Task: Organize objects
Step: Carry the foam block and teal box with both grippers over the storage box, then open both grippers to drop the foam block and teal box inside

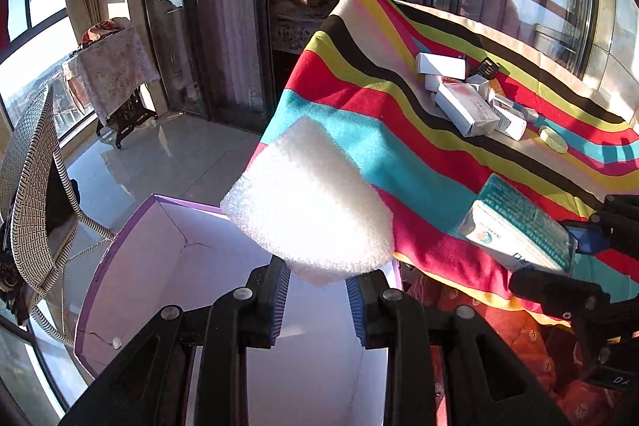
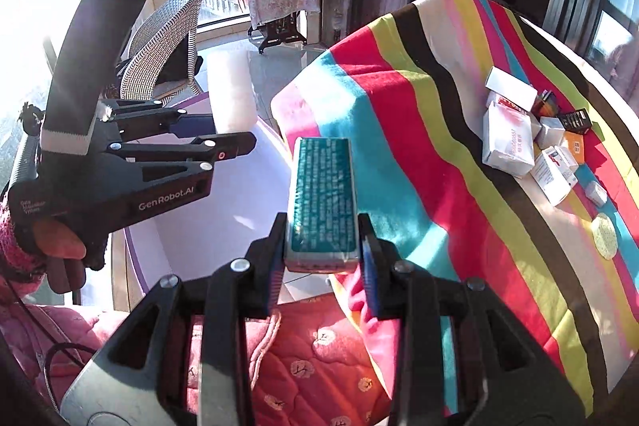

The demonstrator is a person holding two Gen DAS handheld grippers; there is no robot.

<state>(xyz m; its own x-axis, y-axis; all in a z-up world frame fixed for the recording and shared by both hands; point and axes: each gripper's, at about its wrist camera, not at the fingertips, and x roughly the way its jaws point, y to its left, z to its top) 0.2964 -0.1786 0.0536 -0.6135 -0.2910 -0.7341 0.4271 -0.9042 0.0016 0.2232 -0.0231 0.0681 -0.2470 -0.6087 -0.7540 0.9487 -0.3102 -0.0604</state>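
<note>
Both tools are loaded up right now. The left tool [image 1: 317, 300] has its blue pads clamped on the bottom edge of a chunk of white foam [image 1: 309, 204], and that foam sits up in the air right over the open purple box [image 1: 120, 266] beside the worktop [image 1: 399, 130]. From the right wrist camera you can see the left tool [image 2: 229, 136] from the side, with the foam [image 2: 231, 90] sticking out above the box [image 2: 207, 226].

The right tool [image 2: 321, 268] is closed tight on a teal and white carton [image 2: 323, 202], gripped by its long sides and pointing away from the camera, held above the near edge of the striped cloth (bright stripes, red, turquoise, lime, black). The left camera catches the same carton [image 1: 519, 226] and the right tool [image 1: 575, 258] at the far right of its view.

Still lying on the worktop: a heap of small boxes [image 2: 519, 134], mostly white, with what looks like a pale round thing [image 2: 604, 238] just past them, hard to tell what it is. There's a wicker chair [image 1: 32, 186] by the window, and a red quilted cushion [image 2: 311, 358] down below the right tool
</note>
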